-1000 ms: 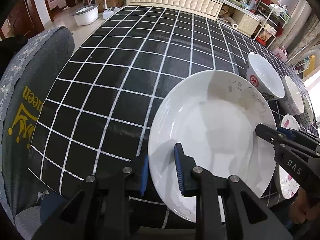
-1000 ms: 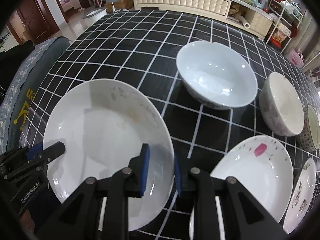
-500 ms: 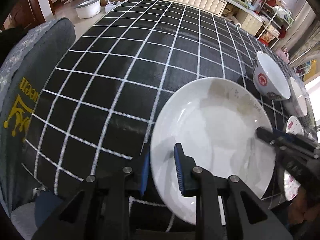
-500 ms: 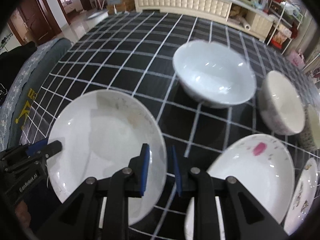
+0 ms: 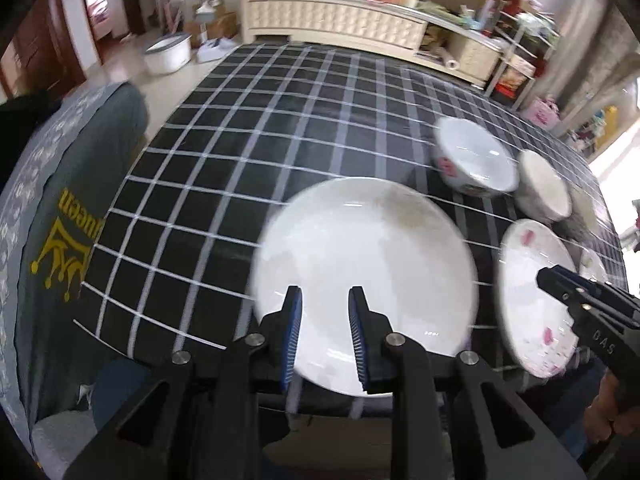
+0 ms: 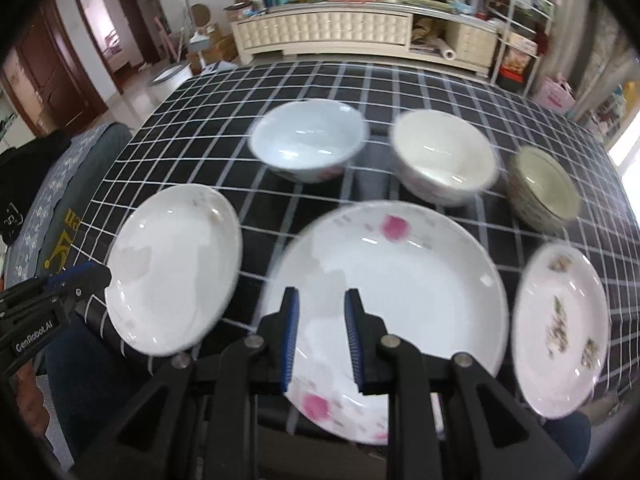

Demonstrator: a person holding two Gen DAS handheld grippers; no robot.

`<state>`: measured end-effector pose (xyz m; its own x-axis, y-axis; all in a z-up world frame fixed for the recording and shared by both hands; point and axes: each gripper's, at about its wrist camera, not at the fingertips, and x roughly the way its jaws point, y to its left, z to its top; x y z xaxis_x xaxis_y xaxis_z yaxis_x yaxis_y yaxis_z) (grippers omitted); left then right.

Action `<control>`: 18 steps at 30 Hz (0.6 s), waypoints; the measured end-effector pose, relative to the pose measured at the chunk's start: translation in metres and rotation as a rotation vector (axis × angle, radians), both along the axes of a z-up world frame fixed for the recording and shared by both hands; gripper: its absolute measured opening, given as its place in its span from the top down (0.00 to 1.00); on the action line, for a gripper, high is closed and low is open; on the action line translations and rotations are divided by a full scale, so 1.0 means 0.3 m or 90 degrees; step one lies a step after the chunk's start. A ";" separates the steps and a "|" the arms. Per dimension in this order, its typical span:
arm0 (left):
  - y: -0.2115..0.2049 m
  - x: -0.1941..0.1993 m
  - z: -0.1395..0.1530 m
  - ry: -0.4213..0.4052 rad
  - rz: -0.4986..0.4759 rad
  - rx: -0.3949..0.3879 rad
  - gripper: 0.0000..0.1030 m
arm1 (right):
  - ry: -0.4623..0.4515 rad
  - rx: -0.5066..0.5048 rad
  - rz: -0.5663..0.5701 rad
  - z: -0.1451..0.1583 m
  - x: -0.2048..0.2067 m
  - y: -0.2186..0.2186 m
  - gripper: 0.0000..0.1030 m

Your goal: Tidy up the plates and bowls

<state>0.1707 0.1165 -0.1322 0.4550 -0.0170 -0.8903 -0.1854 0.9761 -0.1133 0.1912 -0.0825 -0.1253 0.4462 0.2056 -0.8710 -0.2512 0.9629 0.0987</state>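
A plain white plate [image 5: 368,256] lies near the table's front edge, also in the right wrist view [image 6: 176,268]. My left gripper [image 5: 325,300] is open and empty above its near rim. A pink-flowered plate [image 6: 388,288] lies to the right of it, also in the left wrist view [image 5: 536,296]. My right gripper [image 6: 318,300] is open and empty above this plate's near part. A smaller flowered plate [image 6: 560,332] lies at the right. Behind stand a light blue bowl [image 6: 308,140], a cream bowl [image 6: 444,156] and a greenish bowl [image 6: 544,188].
The table has a black cloth with a white grid [image 5: 256,152]. A grey chair back with yellow print [image 5: 64,232] stands at the table's left. A white cabinet [image 6: 328,32] and shelves stand behind the table.
Both grippers have pulled back and up from the white plate and let go of it. The right gripper has swung right, over the pink-flowered plate. Both jaws have opened wider.
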 end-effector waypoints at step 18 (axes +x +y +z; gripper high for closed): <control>-0.465 0.062 -0.049 0.027 -0.168 -0.058 0.79 | 0.007 0.044 -0.091 -0.047 -0.009 -0.354 0.74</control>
